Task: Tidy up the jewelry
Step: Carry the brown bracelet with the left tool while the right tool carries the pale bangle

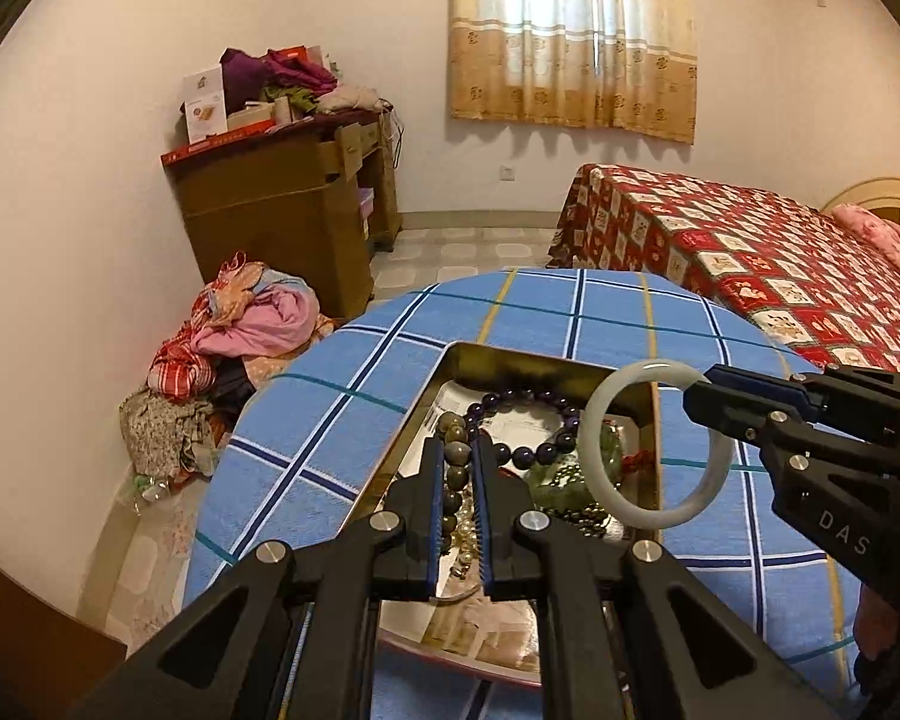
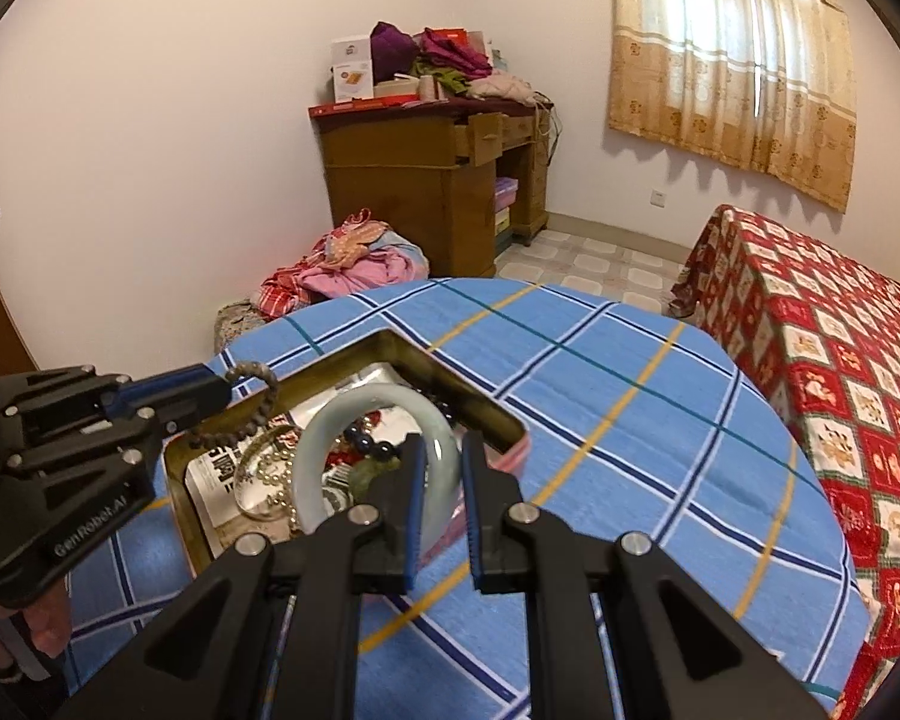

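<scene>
A gold tin box [image 1: 534,363] full of jewelry sits on the blue plaid table [image 1: 342,420]. My left gripper [image 1: 457,450] is shut on a brown-green bead bracelet [image 1: 455,474] and holds it above the box; in the right wrist view the left gripper [image 2: 225,387] shows with the bead bracelet [image 2: 252,402] hanging from its tips. My right gripper [image 2: 444,450] is shut on a pale jade bangle [image 2: 354,414], held over the box [image 2: 462,396]. In the left wrist view the right gripper [image 1: 699,393] pinches the bangle [image 1: 654,516]. A purple bead bracelet [image 1: 528,450] lies in the box.
A bed with a red patchwork cover [image 1: 780,276] stands to the right. A brown desk piled with boxes and clothes [image 1: 294,198] stands against the far wall, with a heap of clothes [image 1: 228,354] on the floor beside the table.
</scene>
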